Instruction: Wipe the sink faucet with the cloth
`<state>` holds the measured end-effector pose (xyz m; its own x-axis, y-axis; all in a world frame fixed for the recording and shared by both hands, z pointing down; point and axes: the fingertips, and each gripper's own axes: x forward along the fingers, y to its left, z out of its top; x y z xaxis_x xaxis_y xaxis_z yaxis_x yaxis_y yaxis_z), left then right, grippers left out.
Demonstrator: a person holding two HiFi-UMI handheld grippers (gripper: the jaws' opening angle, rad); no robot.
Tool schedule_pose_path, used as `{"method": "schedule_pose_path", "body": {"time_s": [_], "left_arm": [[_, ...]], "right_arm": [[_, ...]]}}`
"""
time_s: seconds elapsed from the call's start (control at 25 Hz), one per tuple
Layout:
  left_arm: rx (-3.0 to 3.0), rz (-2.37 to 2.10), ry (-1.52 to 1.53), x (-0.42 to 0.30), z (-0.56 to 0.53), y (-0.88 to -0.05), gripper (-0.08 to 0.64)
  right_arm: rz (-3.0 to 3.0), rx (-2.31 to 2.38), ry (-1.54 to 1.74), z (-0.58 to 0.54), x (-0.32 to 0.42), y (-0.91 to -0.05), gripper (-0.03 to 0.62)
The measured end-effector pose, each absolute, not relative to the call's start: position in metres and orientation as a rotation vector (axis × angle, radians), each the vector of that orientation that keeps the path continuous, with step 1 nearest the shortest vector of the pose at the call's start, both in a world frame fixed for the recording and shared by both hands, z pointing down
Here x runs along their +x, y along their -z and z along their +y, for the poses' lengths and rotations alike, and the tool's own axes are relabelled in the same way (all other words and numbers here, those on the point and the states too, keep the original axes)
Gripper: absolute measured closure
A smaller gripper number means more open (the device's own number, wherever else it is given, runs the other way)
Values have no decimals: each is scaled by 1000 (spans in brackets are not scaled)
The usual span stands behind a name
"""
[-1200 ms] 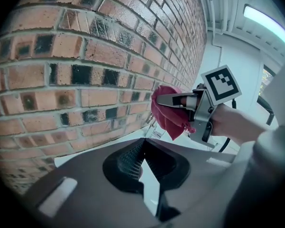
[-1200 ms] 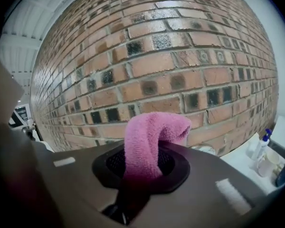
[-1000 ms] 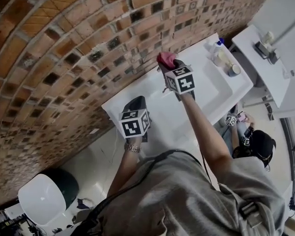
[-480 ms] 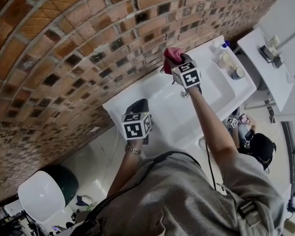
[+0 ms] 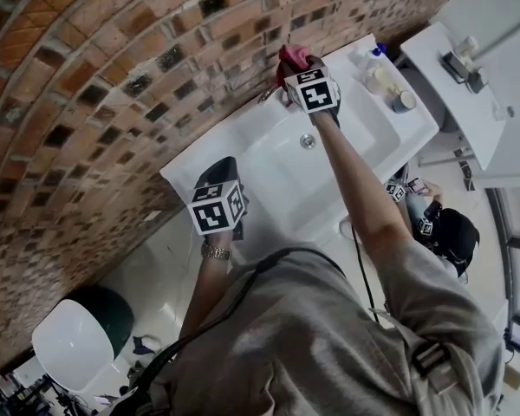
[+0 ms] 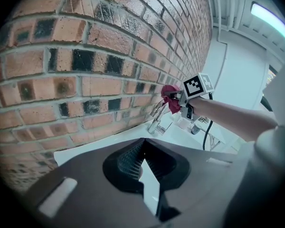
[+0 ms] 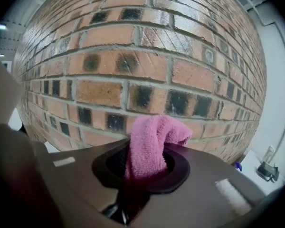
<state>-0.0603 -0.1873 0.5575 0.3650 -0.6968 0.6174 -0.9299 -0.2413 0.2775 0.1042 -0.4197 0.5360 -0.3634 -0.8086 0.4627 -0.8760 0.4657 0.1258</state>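
Note:
A pink cloth sticks out of my right gripper, which is shut on it close to the brick wall. The chrome faucet stands just left of and below the cloth; I cannot tell whether they touch. In the left gripper view the cloth hangs at the top of the faucet. The right gripper view shows only the cloth in the jaws against bricks; the faucet is hidden there. My left gripper hovers over the left end of the white sink, shut and holding nothing.
The sink drain lies below my right gripper. Bottles and a cup stand at the sink's right end. Another person crouches below the sink at right. A white shelf is further right, and a white round seat at lower left.
My right gripper has carried the cloth up along the wall side of the sink, above the faucet. The left gripper has stayed over the sink's left end.

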Motion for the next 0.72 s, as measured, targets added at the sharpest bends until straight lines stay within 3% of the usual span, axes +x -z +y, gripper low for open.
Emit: {"method": "schedule_pose_path", "body": {"time_s": [0.32, 0.52, 0.72], "left_arm": [[2013, -1391, -510, -58, -190, -562, 541], [2006, -1393, -530, -60, -191, -565, 542], [1990, -1410, -531, -69, -191, -564, 541]], "right_arm": [[-1986, 1333, -463, -436, 171, -628, 526], [-1992, 1031, -552, -364, 133, -727, 522], [-2054, 1212, -583, -334, 143, -718, 522]]}}
